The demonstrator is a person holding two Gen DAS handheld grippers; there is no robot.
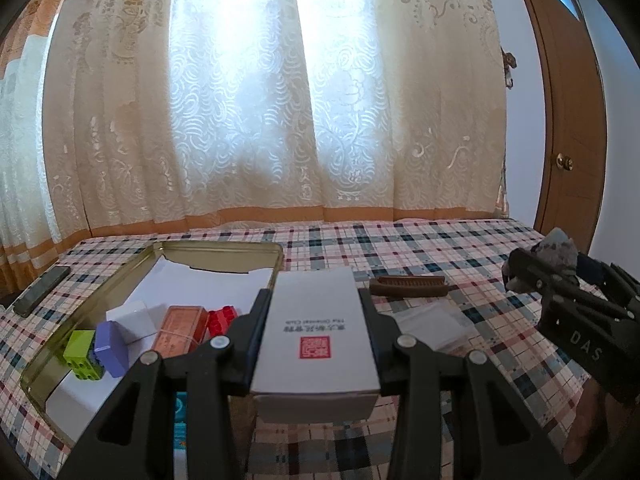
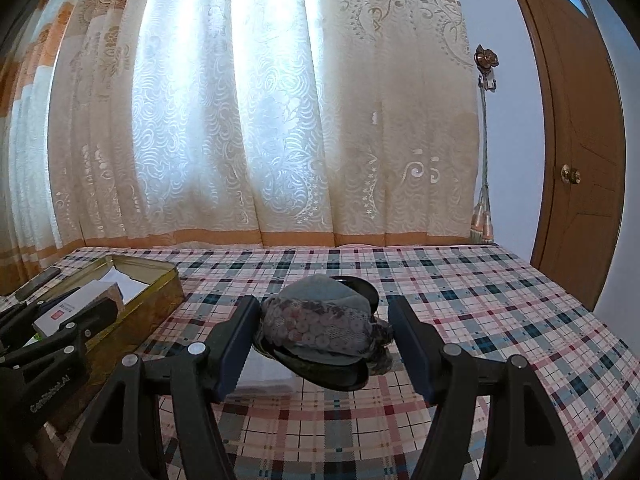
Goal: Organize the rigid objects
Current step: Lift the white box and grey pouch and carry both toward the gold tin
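We have the white box [image 1: 316, 332] clamped between the pads of the left gripper [image 1: 316, 300], gripped across its narrow width, with its long axis pointing away from us. It hangs just right of the open tin [image 1: 224, 250], above the checked tablecloth [image 1: 420, 248]. The tin already holds the green block [image 1: 80, 352], the purple block [image 1: 112, 346], a red brick [image 1: 220, 318] and an orange bar [image 1: 182, 326] on its white lining. The box looks like thin card — light, stiff along its edges, likely to dent if squeezed hard on the flat faces. The grip on the two long sides is the sound one; the pads sit near the middle, so it should not swing.

The right gripper [image 2: 324, 328] holds something else: a black hair clip with a grey sequinned fabric bow [image 2: 320, 320] sits between its fingers. The left finger [image 2: 236, 340] touches the fabric, while the right finger [image 2: 412, 344] seems to stand a little clear of it, so we cannot tell whether the clip is truly pinched or only cradled. It is awkward to hold — soft bow on top, hard smooth clip beneath; the hard body is the place to grip.

Still out on the cloth lie a brown comb [image 1: 408, 285] and a clear plastic case [image 1: 432, 322], both light and stiff, the case probably slippery.
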